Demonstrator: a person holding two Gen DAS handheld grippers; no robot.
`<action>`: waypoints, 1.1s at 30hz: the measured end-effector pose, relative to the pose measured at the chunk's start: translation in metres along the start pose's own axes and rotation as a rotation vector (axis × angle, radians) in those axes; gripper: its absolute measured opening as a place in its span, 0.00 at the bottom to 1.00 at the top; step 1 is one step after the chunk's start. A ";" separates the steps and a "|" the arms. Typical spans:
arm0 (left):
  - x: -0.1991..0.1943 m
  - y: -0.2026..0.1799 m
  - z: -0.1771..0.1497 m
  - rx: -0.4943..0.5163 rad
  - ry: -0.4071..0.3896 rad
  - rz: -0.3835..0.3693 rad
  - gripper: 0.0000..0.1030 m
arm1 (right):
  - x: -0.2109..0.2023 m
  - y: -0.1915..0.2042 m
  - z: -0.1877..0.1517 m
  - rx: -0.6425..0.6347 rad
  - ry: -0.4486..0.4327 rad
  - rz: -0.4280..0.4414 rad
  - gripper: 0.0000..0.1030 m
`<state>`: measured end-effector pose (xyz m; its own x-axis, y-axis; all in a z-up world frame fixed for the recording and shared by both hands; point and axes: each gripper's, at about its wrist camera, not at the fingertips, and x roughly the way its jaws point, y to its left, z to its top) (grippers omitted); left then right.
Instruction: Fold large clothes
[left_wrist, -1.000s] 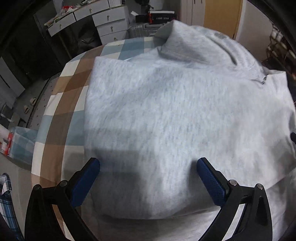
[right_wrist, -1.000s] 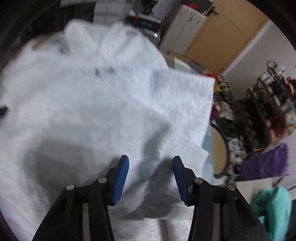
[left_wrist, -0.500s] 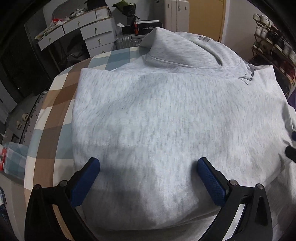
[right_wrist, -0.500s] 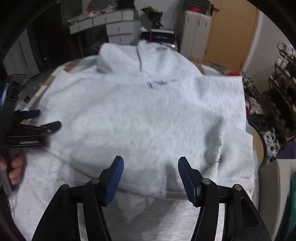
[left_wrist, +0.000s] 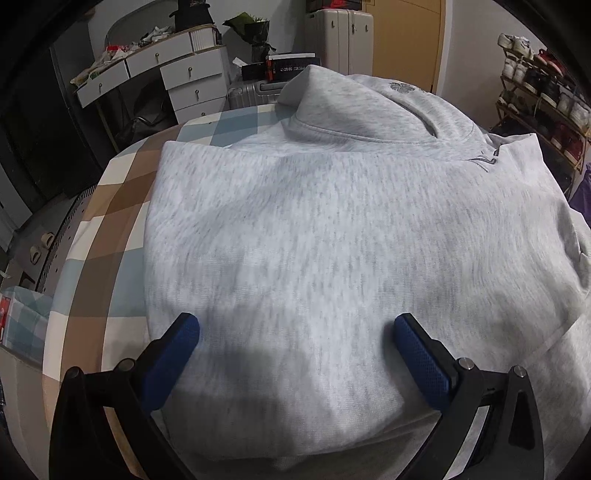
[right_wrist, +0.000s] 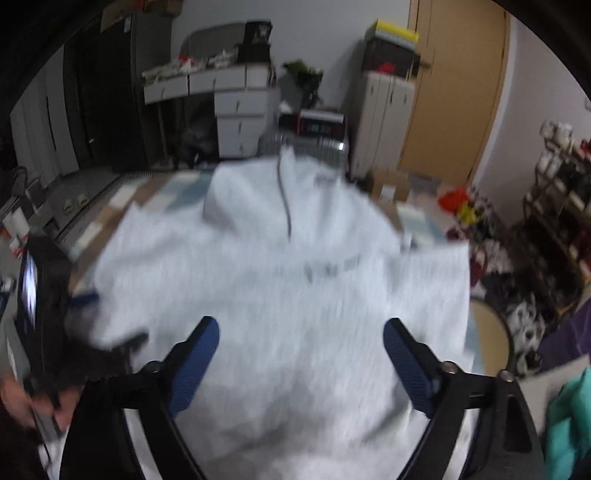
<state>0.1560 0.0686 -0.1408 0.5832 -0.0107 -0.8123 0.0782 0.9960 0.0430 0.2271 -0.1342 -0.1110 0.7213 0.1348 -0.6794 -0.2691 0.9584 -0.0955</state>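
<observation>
On the checked tablecloth (left_wrist: 110, 221) a grey hoodie (left_wrist: 332, 240) lies spread flat, its hood (left_wrist: 362, 107) toward the far edge and the lower part folded up over the body. The left gripper (left_wrist: 295, 354) hangs above the near fold, jaws wide apart and empty. The right gripper (right_wrist: 301, 354) has just been opening; nothing sits between its jaws.

White drawers (left_wrist: 184, 79), a pale cabinet (left_wrist: 338, 37), a wooden door (left_wrist: 406, 40) and shoe racks (left_wrist: 543, 85) line the grey-walled room.
</observation>
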 end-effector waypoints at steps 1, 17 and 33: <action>-0.001 -0.001 -0.001 -0.003 -0.005 0.002 0.99 | 0.006 0.001 0.015 -0.003 -0.008 0.004 0.90; 0.000 -0.002 0.002 -0.003 -0.014 -0.006 0.99 | 0.217 -0.007 0.115 0.128 0.241 -0.039 0.33; 0.000 -0.003 0.000 -0.002 -0.014 -0.002 0.99 | 0.081 -0.056 0.052 0.147 0.026 -0.034 0.04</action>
<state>0.1559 0.0657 -0.1409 0.5944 -0.0143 -0.8040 0.0780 0.9962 0.0399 0.3340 -0.1639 -0.1224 0.7110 0.0969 -0.6965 -0.1473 0.9890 -0.0127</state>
